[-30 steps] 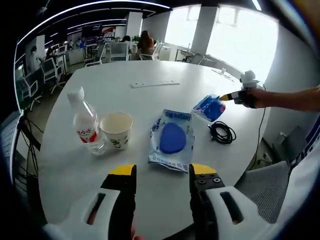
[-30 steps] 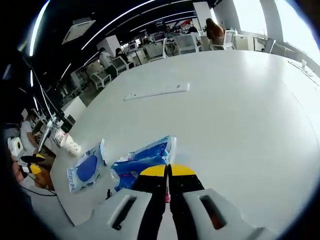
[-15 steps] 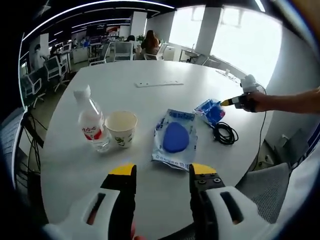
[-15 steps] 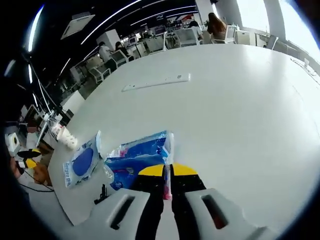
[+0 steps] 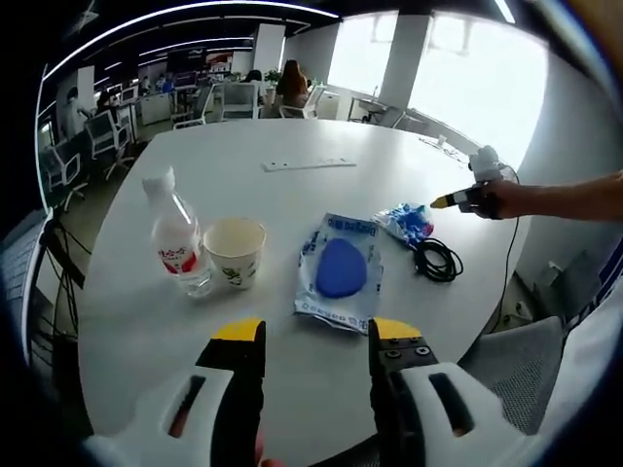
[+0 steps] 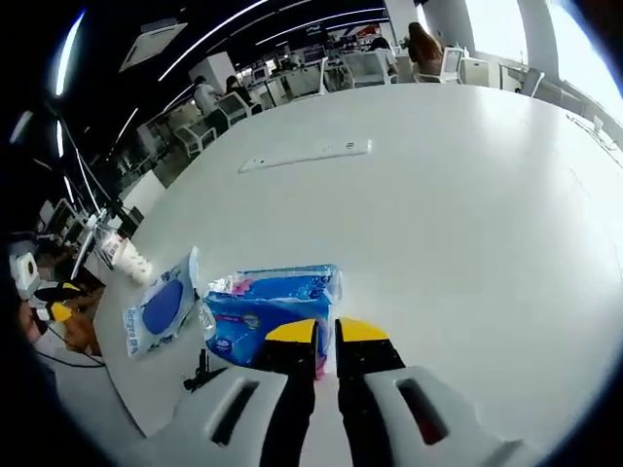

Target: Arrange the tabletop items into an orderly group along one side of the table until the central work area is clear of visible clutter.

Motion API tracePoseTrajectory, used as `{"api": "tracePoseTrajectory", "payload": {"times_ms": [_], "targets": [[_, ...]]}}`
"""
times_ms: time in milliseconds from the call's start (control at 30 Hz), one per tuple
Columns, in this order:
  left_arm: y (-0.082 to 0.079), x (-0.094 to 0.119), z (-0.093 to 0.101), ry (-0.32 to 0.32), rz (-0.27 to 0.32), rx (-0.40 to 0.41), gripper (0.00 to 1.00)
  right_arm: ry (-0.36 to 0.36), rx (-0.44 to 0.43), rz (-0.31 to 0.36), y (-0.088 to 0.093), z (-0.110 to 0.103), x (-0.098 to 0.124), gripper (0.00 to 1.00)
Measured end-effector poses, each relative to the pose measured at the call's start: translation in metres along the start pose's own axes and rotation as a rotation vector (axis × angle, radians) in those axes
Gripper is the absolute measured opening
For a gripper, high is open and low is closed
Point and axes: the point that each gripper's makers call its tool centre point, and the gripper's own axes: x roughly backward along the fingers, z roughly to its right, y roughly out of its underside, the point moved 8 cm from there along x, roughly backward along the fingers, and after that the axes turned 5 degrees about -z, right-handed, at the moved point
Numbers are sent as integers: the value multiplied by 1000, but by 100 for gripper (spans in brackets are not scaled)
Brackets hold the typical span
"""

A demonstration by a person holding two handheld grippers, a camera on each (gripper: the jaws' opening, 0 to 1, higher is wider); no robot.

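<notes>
Two grippers are up. My left gripper (image 5: 316,341) hangs over the near edge of the white bench (image 5: 292,195), fingers wide apart and holding nothing. Ahead of it stand a bottle (image 5: 175,238) and a cup (image 5: 233,250), side by side. Right of them lies a flat pouch (image 5: 338,270), then a black cable (image 5: 434,261). My right gripper (image 6: 326,331) pinches the edge of a blue pack (image 6: 265,308) lying on the bench.
</notes>
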Motion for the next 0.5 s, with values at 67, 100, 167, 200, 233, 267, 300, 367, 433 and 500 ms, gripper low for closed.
{"api": "tracePoseTrajectory", "payload": {"times_ms": [67, 100, 167, 200, 233, 267, 300, 367, 433, 500], "targets": [[0, 1, 0, -1, 3, -1, 41, 0, 1, -1, 1, 0, 1, 6], [0, 1, 0, -1, 3, -1, 41, 0, 1, -2, 2, 0, 2, 6], [1, 2, 1, 1, 5, -1, 41, 0, -1, -5, 3, -2, 3, 5], [2, 1, 1, 2, 5, -2, 41, -1, -1, -4, 3, -3, 4, 5], [3, 1, 2, 5, 4, -3, 41, -1, 3, -5, 3, -6, 5, 6], [4, 1, 2, 6, 4, -3, 41, -1, 5, -5, 3, -6, 5, 7], [5, 1, 3, 10, 3, -5, 41, -3, 11, -8, 3, -9, 6, 7], [8, 0, 3, 14, 0, -8, 41, -3, 16, -6, 2, -11, 7, 8], [10, 0, 3, 18, 0, -7, 41, -5, 24, -9, 2, -14, 8, 9], [11, 0, 4, 20, 0, -6, 41, -8, 45, -16, 3, -17, 10, 11]]}}
